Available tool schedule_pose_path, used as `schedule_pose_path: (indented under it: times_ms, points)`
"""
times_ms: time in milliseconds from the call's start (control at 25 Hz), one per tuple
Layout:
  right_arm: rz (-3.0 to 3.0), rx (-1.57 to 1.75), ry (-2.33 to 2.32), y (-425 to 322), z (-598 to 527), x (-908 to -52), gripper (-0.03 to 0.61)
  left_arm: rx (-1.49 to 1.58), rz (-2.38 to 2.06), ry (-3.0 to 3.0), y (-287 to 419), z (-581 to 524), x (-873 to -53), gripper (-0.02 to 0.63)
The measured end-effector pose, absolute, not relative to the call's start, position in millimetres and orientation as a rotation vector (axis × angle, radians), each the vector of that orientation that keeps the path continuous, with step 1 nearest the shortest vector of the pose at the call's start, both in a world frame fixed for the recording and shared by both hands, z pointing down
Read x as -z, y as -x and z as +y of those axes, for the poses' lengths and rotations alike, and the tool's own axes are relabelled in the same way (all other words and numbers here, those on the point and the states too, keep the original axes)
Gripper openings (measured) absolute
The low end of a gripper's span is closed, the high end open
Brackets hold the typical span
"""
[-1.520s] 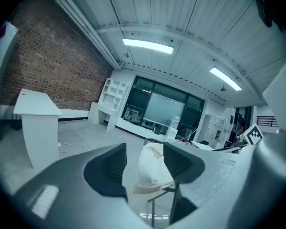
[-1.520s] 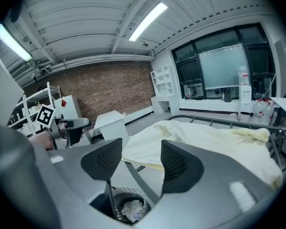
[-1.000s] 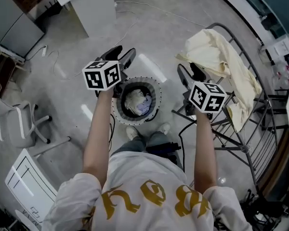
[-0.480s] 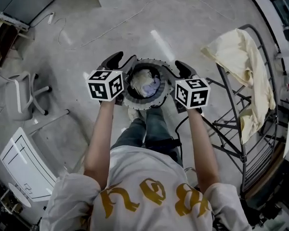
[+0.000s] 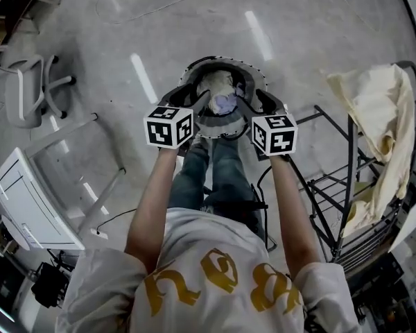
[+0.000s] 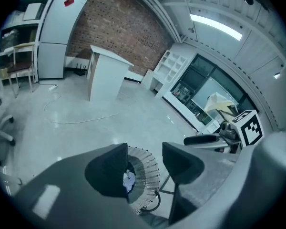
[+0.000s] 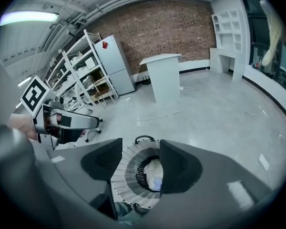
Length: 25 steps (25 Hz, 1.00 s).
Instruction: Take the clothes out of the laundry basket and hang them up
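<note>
Jaws of left gripper (image 5: 191, 97) and right gripper (image 5: 256, 101) gape empty above laundry basket (image 5: 254, 75)

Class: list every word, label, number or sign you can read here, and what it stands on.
Nothing reads clearly.
Gold lettering on the white shirt: distorted, unreadable.
Red tag on the white fridge: too small.
Left cube, right cube: black-and-white patterns, no words.

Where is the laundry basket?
In the head view, the laundry basket sits on the floor mid-frame, below the left gripper and the right gripper.
</note>
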State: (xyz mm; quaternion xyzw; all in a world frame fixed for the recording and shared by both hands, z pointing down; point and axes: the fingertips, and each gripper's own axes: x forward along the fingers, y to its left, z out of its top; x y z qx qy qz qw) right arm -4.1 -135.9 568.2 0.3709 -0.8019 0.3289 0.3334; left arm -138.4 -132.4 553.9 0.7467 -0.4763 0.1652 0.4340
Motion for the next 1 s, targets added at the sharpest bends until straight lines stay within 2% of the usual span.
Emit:
schedule_pose_path:
  times_ms: [240,360,520,840,920,1000]
  points:
    - [-2.035,-0.873,-0.873,1,-118,-619,0.273,-0.536,-1.175,-1.806,138,-122,-618,0.233]
    - [-2.006,-0.897,-0.82,3,-110,-643,0.252,-0.59,-1.159,-1.759,136,-110,-650,0.233]
    - [-1.971,-0.918,-0.766,9,-106,-675,0.265,-0.681,-1.139,-1.701,134,-97,-694,0.233]
    - [-1.91,-0.96,-0.704,9,-110,-741,0.254,-0.718,-1.083,-1.618,116,-86,-770,0.233]
    - [-1.896,-0.963,-0.658,9,-106,-759,0.233,-0.715,-1.083,-1.613,112,-85,-783,0.251]
    - [-1.878,-0.931,-0.622,6,-103,-777,0.151,-0.728,-1.081,-1.614,108,-84,-797,0.259]
